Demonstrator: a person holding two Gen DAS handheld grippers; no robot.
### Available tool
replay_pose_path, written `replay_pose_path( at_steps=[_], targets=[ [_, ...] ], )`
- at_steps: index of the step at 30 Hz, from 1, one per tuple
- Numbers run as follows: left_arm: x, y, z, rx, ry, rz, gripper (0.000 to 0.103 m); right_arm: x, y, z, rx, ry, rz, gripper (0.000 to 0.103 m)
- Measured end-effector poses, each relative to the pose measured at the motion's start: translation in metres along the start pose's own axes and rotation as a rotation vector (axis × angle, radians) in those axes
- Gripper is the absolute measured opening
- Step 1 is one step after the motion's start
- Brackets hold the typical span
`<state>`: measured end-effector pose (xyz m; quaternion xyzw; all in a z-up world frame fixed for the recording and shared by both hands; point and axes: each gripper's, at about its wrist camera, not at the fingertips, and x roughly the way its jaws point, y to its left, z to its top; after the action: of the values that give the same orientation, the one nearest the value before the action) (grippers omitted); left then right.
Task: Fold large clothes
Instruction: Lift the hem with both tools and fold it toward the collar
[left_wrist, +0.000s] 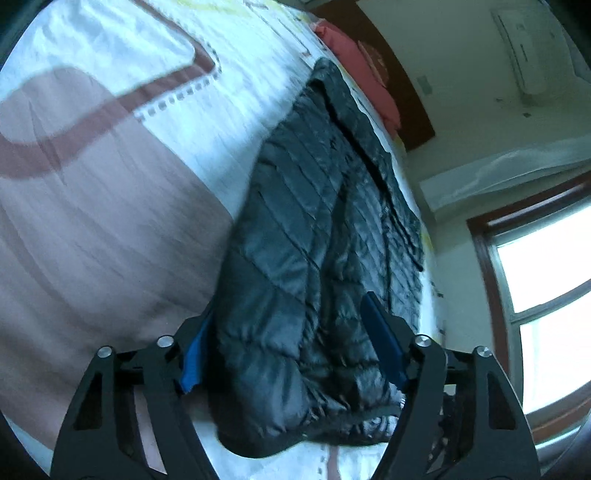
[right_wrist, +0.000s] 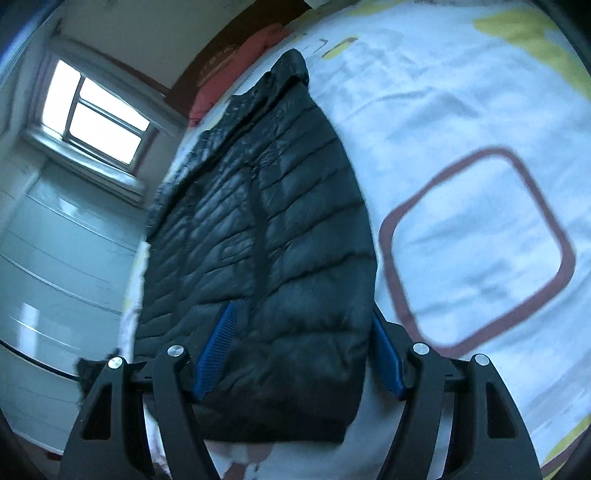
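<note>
A black quilted puffer jacket (left_wrist: 317, 236) lies lengthwise on the bed, folded narrow; it also shows in the right wrist view (right_wrist: 269, 229). My left gripper (left_wrist: 291, 332) is open, its blue-padded fingers (left_wrist: 384, 347) straddling the jacket's near hem. My right gripper (right_wrist: 303, 332) is open too, its fingers (right_wrist: 218, 343) on either side of the near hem of the jacket. Neither gripper pinches the fabric.
The bed sheet (right_wrist: 461, 122) is white with brown, pink and yellow shapes (left_wrist: 92, 221). A red pillow (left_wrist: 354, 55) lies at the headboard beyond the jacket. A window (right_wrist: 96, 118) and a pale cabinet (right_wrist: 55, 258) stand beside the bed.
</note>
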<state>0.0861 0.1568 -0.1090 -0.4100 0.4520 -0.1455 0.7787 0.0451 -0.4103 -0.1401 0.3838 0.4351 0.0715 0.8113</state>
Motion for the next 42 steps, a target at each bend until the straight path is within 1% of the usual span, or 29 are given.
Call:
replay_pose_path(
  at_steps=[2,5,7,8,10,11,13,16,17,18,19,20,22,25,30,32,34,38,40,42],
  targets=[
    [0.002,0.001,-0.003,-0.012,-0.005,-0.009,0.072,0.001,0.0,-0.004,-0.002,-0.003,0.016,0.069],
    [0.007,-0.002,-0.004,0.01,-0.009,0.003,0.07,0.003,0.004,-0.007,-0.014,-0.015,0.008,0.067],
    [0.007,-0.004,-0.006,0.015,-0.008,0.009,0.059,0.006,0.005,-0.007,-0.021,-0.01,-0.008,0.051],
    [0.007,-0.002,-0.007,0.009,-0.01,0.009,0.055,0.006,0.005,-0.009,-0.022,-0.012,-0.019,0.048],
    [0.003,0.004,-0.01,-0.024,-0.03,0.016,0.041,0.005,0.004,-0.01,-0.026,-0.019,-0.039,0.035],
    [0.003,0.008,-0.011,-0.035,-0.036,0.02,0.038,0.004,0.002,-0.01,-0.018,-0.021,-0.031,0.033],
    [0.003,0.011,-0.015,-0.055,-0.054,0.04,0.035,0.003,-0.002,-0.009,0.002,-0.017,0.003,0.022],
    [0.003,0.005,-0.017,-0.037,-0.063,0.076,0.035,0.003,0.0,-0.01,0.005,-0.026,0.022,0.017],
    [0.002,0.004,-0.017,-0.037,-0.064,0.07,0.035,0.003,0.001,-0.01,0.005,-0.032,0.03,0.017],
    [0.001,0.003,-0.017,-0.046,-0.064,0.063,0.025,0.002,0.002,-0.009,0.008,-0.04,0.043,0.016],
    [-0.001,0.004,-0.016,-0.056,-0.068,0.062,0.017,-0.002,0.003,-0.009,0.014,-0.054,0.067,0.015],
    [-0.003,0.005,-0.015,-0.061,-0.073,0.052,0.015,-0.004,0.004,-0.009,0.017,-0.063,0.08,0.015],
    [-0.013,0.003,-0.013,-0.079,-0.097,0.003,0.012,-0.012,0.009,-0.007,0.015,-0.088,0.111,0.014],
    [-0.028,-0.007,-0.011,-0.082,-0.127,-0.062,0.01,-0.026,0.021,-0.003,-0.005,-0.131,0.164,0.014],
    [-0.06,-0.052,-0.006,0.005,-0.193,-0.149,0.008,-0.055,0.054,0.005,-0.061,-0.203,0.23,0.013],
    [-0.076,-0.067,-0.005,0.037,-0.223,-0.178,0.008,-0.073,0.067,0.008,-0.079,-0.239,0.274,0.013],
    [-0.099,-0.085,-0.005,0.071,-0.266,-0.212,0.008,-0.094,0.079,0.011,-0.106,-0.277,0.315,0.013],
    [-0.127,-0.106,0.006,0.112,-0.333,-0.244,0.008,-0.117,0.096,0.025,-0.142,-0.325,0.368,0.013],
    [-0.126,-0.117,0.016,0.133,-0.342,-0.251,0.008,-0.115,0.106,0.04,-0.16,-0.329,0.389,0.013],
    [-0.12,-0.126,0.03,0.154,-0.345,-0.24,0.008,-0.105,0.115,0.056,-0.175,-0.333,0.388,0.013]
  ],
)
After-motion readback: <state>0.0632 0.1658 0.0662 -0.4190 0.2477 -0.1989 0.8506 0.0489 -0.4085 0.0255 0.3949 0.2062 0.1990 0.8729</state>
